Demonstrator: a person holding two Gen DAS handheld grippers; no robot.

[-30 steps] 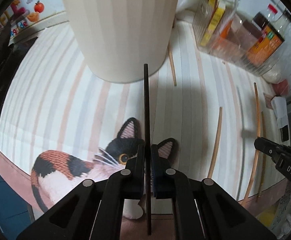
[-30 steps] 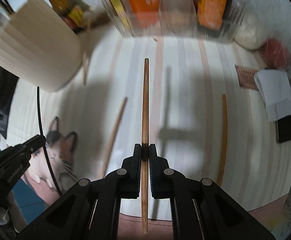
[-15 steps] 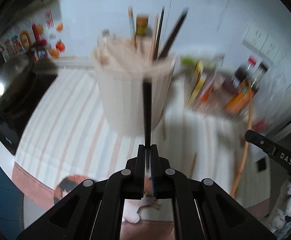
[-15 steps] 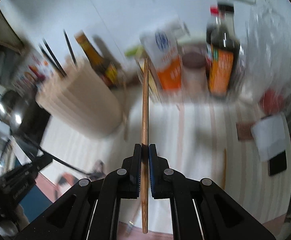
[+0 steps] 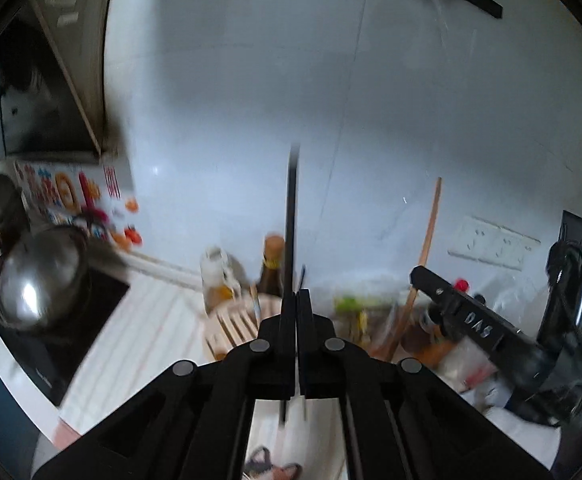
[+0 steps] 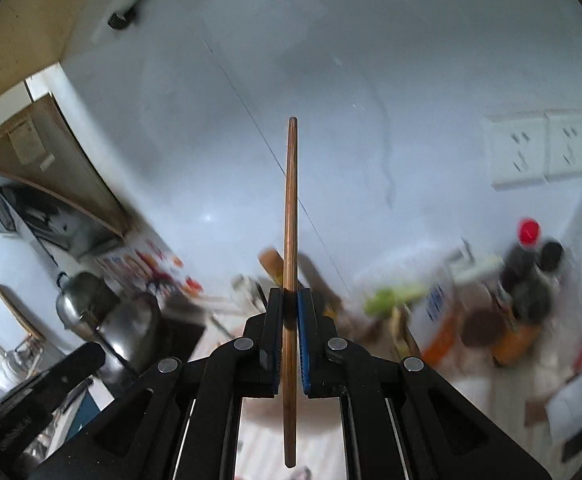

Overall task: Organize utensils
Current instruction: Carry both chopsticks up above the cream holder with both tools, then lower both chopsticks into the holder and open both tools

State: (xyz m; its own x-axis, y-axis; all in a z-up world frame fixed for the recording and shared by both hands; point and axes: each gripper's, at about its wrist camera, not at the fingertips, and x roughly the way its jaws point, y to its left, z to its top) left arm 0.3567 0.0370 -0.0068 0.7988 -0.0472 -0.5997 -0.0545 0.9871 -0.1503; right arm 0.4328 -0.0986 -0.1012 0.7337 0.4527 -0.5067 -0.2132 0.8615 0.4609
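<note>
Left wrist view is showing, at its left side, a steel pot [image 5: 37,280] that is sitting on a dark stove [image 5: 71,320]. In the middle, the left hand-held gripper [image 5: 295,304] is clenching a black chopstick [image 5: 291,216], which is standing nearly upright along the fingers. Just below and behind the fingertips, the pale holder [image 5: 233,330] is resting on the striped desk [image 5: 143,344], blurred and partly covered by the jaws. To the right, the right hand-held gripper [image 5: 423,276] is carrying a wooden chopstick [image 5: 427,248], tilted a little.

In the right wrist view, the right hand-held gripper [image 6: 289,300] is grasping this wooden chopstick [image 6: 291,216] at its lower half, the long axis vertical.

I am judging that the coming move depends on one relation: the holder is lying below and in front of the left gripper, so the left hand looks nearer to it. Its opening is not visible. The bottles [image 6: 527,280] at the right are too blurred to read, and in the right view I cannot make out the holder.
</note>
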